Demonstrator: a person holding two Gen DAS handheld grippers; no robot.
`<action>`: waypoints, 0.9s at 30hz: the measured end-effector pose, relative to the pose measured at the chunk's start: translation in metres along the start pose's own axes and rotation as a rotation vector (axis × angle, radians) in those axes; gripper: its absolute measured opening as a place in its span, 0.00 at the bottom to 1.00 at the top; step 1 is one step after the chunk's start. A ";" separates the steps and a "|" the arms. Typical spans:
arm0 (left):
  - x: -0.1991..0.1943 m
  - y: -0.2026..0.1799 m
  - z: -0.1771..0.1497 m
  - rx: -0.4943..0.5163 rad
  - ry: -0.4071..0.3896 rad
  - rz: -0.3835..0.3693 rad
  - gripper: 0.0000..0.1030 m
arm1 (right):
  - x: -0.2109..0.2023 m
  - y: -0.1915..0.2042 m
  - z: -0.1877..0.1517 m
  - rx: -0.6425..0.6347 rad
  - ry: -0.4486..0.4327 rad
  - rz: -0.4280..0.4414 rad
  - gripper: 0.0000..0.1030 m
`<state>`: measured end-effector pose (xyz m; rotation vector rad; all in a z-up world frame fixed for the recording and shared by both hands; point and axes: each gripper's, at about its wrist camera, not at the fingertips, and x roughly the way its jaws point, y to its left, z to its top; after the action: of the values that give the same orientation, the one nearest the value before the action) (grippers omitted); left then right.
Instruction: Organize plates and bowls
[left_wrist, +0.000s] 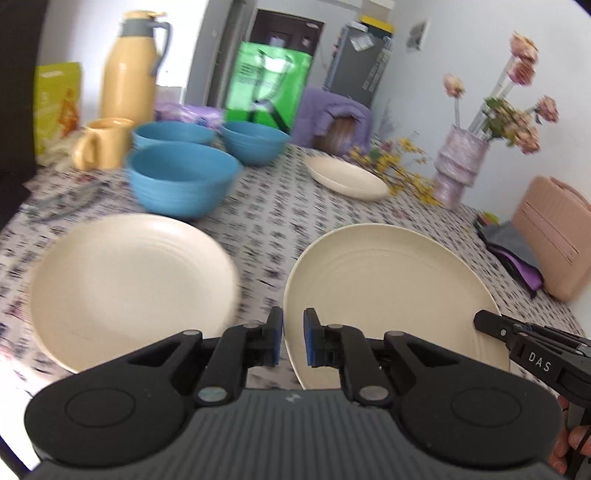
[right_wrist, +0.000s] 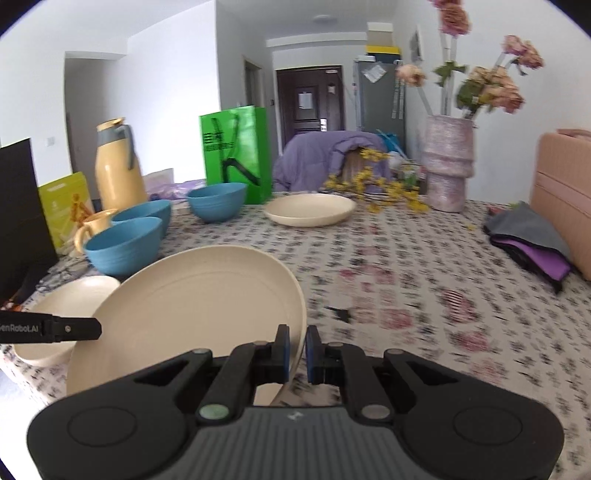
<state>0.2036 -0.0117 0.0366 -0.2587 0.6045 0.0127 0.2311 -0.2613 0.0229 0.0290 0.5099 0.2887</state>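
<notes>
A cream plate (left_wrist: 391, 291) is held tilted above the table by both grippers. My left gripper (left_wrist: 293, 338) is shut on its left rim. My right gripper (right_wrist: 297, 354) is shut on its right rim; the plate also shows in the right wrist view (right_wrist: 192, 314). A second cream plate (left_wrist: 129, 284) lies flat on the table to the left, seen in the right wrist view too (right_wrist: 62, 306). A third cream plate (left_wrist: 347, 177) lies at the far side. Three blue bowls (left_wrist: 183, 179) stand at the back left.
A yellow mug (left_wrist: 101, 142) and yellow thermos (left_wrist: 129, 70) stand behind the bowls. A green bag (left_wrist: 267, 85), a purple vase with flowers (left_wrist: 458, 166), yellow sprigs (left_wrist: 402, 162) and a pink case (left_wrist: 554, 236) line the far and right edges of the patterned tablecloth (left_wrist: 277, 221).
</notes>
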 end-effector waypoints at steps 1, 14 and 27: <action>-0.003 0.008 0.002 -0.008 -0.013 0.016 0.12 | 0.005 0.009 0.002 -0.007 0.000 0.016 0.09; -0.015 0.111 0.025 -0.101 -0.055 0.195 0.13 | 0.069 0.121 0.022 -0.113 0.042 0.176 0.09; -0.004 0.165 0.026 -0.122 -0.035 0.276 0.13 | 0.115 0.185 0.013 -0.206 0.083 0.203 0.17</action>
<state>0.2008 0.1548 0.0207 -0.2915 0.6015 0.3203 0.2845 -0.0513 -0.0027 -0.1324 0.5587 0.5412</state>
